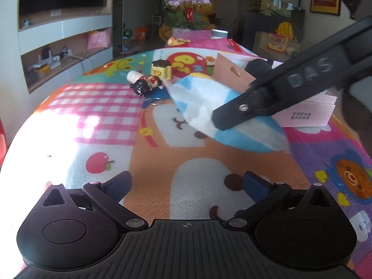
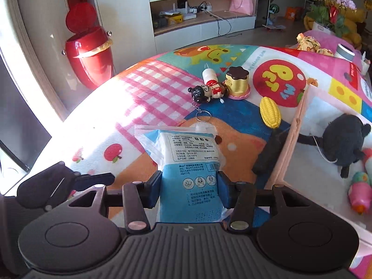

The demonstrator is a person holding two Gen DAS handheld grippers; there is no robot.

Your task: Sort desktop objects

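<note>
My right gripper (image 2: 189, 186) is shut on a blue and white packet (image 2: 186, 153); both pads press its lower sides, and its printed top points away from me over the colourful mat (image 2: 232, 144). In the left wrist view the same packet (image 1: 200, 97) hangs blurred at the tip of the right gripper (image 1: 223, 118), in front of the pink box (image 1: 309, 109). My left gripper (image 1: 188, 181) stands open low over the mat with nothing between its fingers. A doll keychain (image 2: 207, 90), a pudding toy (image 2: 237, 81) and a yellow corn toy (image 2: 269, 112) lie beyond.
The pink box (image 2: 293, 134) stands at the right with a black plush (image 2: 344, 144) and colourful toys (image 2: 360, 195) inside. A dark object (image 2: 269, 153) lies against its outer wall. A red bin (image 2: 89, 53) stands on the floor beyond the mat's left edge.
</note>
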